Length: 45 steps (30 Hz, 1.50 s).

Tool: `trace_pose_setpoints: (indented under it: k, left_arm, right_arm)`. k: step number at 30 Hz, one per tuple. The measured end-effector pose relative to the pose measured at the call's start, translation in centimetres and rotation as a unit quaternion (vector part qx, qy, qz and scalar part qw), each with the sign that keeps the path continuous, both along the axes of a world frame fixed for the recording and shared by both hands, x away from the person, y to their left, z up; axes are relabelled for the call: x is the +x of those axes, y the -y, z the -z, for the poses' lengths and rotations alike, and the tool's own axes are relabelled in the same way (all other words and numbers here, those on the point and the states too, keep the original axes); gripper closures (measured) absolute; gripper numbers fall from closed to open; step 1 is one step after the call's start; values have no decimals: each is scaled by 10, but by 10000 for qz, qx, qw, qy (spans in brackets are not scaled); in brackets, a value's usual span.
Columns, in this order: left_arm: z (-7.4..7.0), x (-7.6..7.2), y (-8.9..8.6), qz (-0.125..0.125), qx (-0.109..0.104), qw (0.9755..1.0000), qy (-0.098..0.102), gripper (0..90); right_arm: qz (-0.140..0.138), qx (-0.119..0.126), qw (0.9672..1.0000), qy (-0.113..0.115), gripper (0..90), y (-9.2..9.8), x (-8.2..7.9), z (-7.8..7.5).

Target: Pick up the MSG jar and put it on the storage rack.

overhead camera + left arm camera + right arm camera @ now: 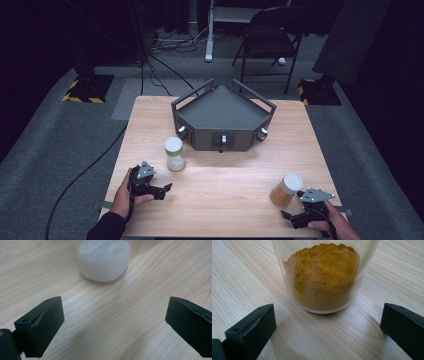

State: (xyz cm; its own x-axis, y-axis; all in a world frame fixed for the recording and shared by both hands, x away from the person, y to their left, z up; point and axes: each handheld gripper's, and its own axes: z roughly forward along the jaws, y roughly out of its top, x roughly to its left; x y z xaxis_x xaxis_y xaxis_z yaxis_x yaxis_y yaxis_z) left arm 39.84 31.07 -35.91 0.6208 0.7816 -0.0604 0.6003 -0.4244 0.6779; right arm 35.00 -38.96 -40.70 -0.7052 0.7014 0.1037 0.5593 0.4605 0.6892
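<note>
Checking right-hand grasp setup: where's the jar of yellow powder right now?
In the high view the jar of yellow powder stands upright on the table's near right part, just ahead of the open right gripper, untouched.

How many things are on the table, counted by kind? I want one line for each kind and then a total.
Jars with white lids: 2, the jar of white grains and the jar of yellow powder
Grey tray-like stands: 1, the grey stand
Hand-held grippers: 2, the left gripper and the right gripper
Total: 5
</note>
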Motion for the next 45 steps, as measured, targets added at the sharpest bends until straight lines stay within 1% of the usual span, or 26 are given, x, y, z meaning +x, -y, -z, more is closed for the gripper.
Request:
trace_pose_setpoints:
  k: [5, 11, 16, 22, 27, 32, 36, 37, 39, 42, 44, 45]
  left_arm:
    - [-3, -1, 3, 11, 28, 10000, 78, 19]
    - [-9, -2, 9, 14, 48, 9997, 219, 18]
    - [-12, -1, 11, -32, -47, 9995, 295, 17]
    - [-14, 1, 16, 9, -48, 9993, 367, 17]
    - [-18, 3, 19, 8, -105, 9988, 482, 16]
    - [-20, 3, 18, -72, -112, 9987, 483, 16]
    - [-19, 4, 15, -146, -223, 9983, 510, 16]
    - [-19, 4, 15, -146, -223, 9983, 510, 16]
    - [-17, 7, 12, -123, -302, 9982, 495, 16]
    - [-16, 10, 13, -126, -292, 9984, 463, 15]
    - [-15, 11, 13, -136, -309, 9983, 474, 15]
    - [-15, 13, 15, -125, -283, 9983, 494, 15]
  right_arm:
    - [0, 0, 10000, 0, 1, 0, 0, 0]
    - [-1, -1, 10000, 1, 1, 0, 0, 0]
    - [0, -5, 10000, 3, 1, 0, 0, 0]
    - [3, -4, 10000, -3, 2, 0, 0, 0]
    - [4, -4, 10000, -3, 1, 0, 0, 0]
    - [4, -6, 10000, -6, 1, 0, 0, 0]
    - [5, -8, 10000, -8, 1, 0, 0, 0]
    - [9, -7, 10000, -7, 1, 0, 0, 0]
    - [9, -4, 10000, -4, 1, 0, 0, 0]
    - [9, -2, 10000, -1, 1, 0, 0, 0]
    - [9, -2, 10000, -1, 1, 0, 0, 0]
    - [8, -2, 10000, -2, 1, 0, 0, 0]
